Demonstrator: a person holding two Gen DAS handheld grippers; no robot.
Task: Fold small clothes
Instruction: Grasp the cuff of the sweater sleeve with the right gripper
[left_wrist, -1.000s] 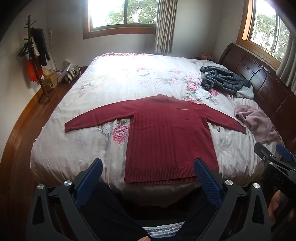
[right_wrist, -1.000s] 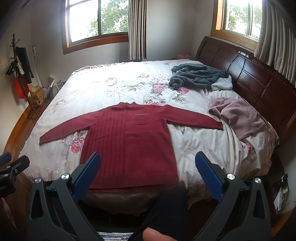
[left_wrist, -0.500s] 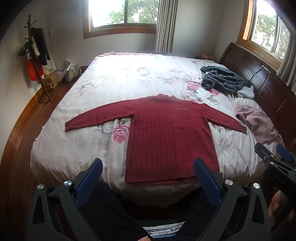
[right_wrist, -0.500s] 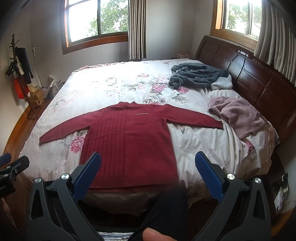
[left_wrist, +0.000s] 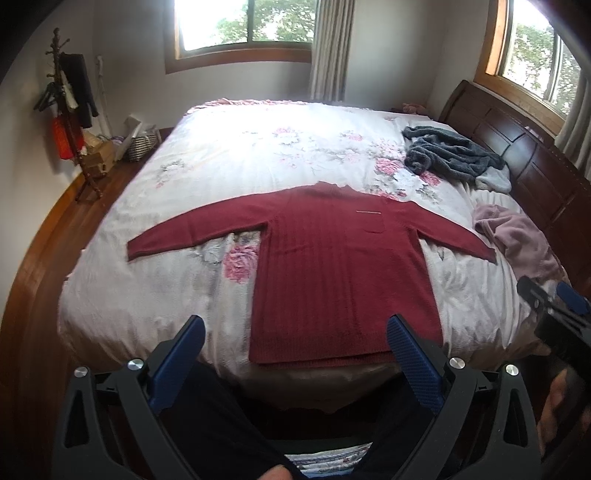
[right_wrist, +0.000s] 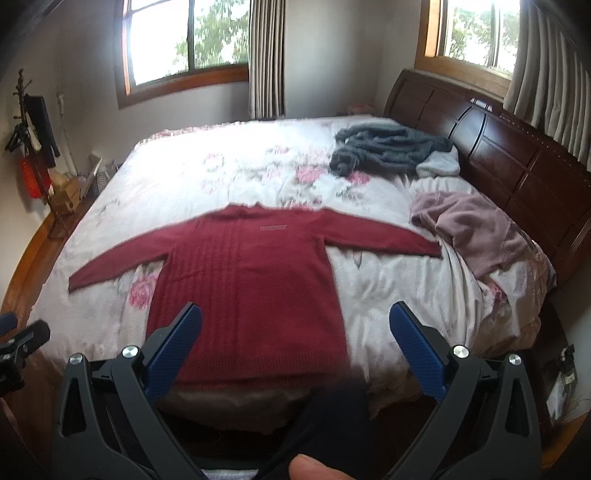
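Left wrist view: red sweater (left_wrist: 343, 273) flat on floral bed (left_wrist: 258, 158).

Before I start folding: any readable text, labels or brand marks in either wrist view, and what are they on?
None can be read.
Red sweater: a thin pale strip on the chest, maybe a label; too small and blurred to read.
Right gripper body, seen at the edge of the left wrist view: no lettering legible.
Red hanging item on the coat stand: no text discernible.
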